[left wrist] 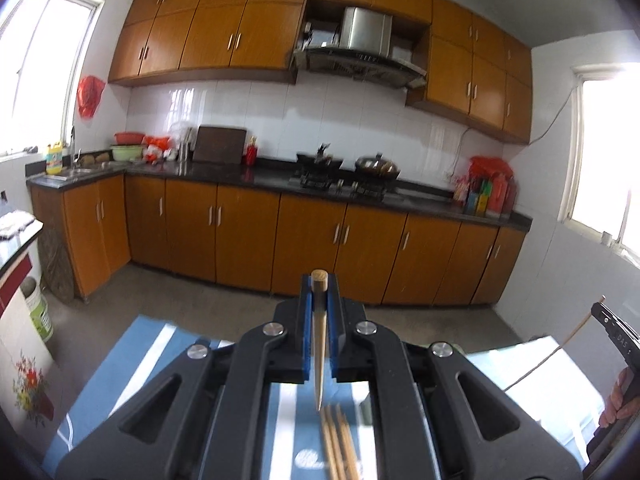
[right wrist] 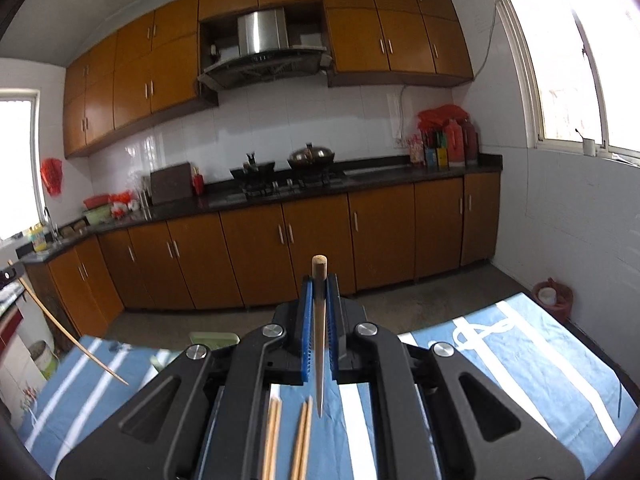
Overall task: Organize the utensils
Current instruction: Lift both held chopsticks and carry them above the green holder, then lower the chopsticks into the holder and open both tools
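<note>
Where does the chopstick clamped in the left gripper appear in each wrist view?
Left wrist view: the chopstick stands at centre bottom, pinched between the left gripper's blue pads, butt end up, tip pointing down at the striped cloth.
Right wrist view: it is the thin slanted stick at the left edge, above the cloth.
Shared landmark: the steel range hood over the stove, seen in both views.

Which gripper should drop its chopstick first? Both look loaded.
Right, probably. The right gripper shows the green container beside it; the left gripper, also clamping a chopstick, shows none.
</note>
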`<control>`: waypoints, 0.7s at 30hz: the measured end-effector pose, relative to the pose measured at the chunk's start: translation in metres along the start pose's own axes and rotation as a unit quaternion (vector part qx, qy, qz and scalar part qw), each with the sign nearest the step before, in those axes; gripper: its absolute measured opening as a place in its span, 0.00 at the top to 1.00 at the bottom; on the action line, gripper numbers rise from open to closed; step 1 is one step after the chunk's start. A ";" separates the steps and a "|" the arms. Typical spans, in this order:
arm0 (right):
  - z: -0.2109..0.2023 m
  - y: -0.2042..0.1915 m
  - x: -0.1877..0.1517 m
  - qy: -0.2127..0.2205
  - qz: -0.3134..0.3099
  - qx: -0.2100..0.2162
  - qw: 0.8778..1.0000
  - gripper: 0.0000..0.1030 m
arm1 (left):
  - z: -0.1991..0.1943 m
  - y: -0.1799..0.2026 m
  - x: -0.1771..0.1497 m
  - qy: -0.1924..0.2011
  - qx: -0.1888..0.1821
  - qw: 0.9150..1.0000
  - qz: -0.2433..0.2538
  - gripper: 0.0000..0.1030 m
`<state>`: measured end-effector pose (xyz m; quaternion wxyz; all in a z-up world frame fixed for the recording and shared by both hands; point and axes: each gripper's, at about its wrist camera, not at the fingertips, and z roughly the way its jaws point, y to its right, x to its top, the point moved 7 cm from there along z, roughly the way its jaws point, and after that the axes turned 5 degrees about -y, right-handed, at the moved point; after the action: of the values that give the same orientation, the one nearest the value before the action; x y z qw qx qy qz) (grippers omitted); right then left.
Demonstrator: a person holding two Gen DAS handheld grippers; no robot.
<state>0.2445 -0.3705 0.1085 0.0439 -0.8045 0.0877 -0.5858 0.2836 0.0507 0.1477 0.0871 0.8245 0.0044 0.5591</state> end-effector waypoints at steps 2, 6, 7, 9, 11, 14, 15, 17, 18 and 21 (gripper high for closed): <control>-0.005 -0.007 0.021 0.022 0.008 0.015 1.000 0.93 | -0.007 0.011 0.023 0.019 -0.014 1.000 -0.003 0.93; -0.012 -0.025 0.050 0.055 0.024 0.058 0.997 0.93 | -0.015 0.036 0.052 0.044 -0.044 0.998 -0.008 0.93; -0.011 -0.031 0.053 0.060 0.026 0.067 0.996 0.93 | -0.015 0.046 0.058 0.049 -0.054 0.997 -0.009 0.93; -0.008 -0.040 0.055 0.062 0.023 0.082 0.994 0.93 | -0.013 0.059 0.062 0.052 -0.063 0.997 -0.006 0.93; -0.002 -0.049 0.052 0.057 0.017 0.090 0.994 0.93 | -0.005 0.073 0.061 0.051 -0.073 0.996 -0.003 0.93; 0.013 -0.058 0.038 0.037 0.010 0.096 0.995 0.93 | 0.014 0.086 0.050 0.037 -0.081 0.996 -0.004 0.93; 0.019 -0.059 0.032 0.028 0.009 0.096 0.995 0.93 | 0.021 0.090 0.045 0.031 -0.082 0.996 -0.004 0.93; 0.031 -0.061 0.021 0.009 0.010 0.095 0.995 0.93 | 0.036 0.093 0.031 0.017 -0.076 0.997 -0.001 0.93; 0.037 -0.062 0.016 0.000 0.011 0.095 0.995 0.93 | 0.043 0.094 0.024 0.011 -0.074 0.997 0.001 0.93; 0.051 -0.063 0.001 -0.024 0.010 0.092 0.995 0.93 | 0.068 0.095 0.000 -0.015 -0.070 0.997 0.003 0.93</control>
<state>0.2985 -0.3101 0.1046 0.1255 -0.8102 0.0402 -0.5711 0.3379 -0.0527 0.1377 0.1426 0.8245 -0.0382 0.5462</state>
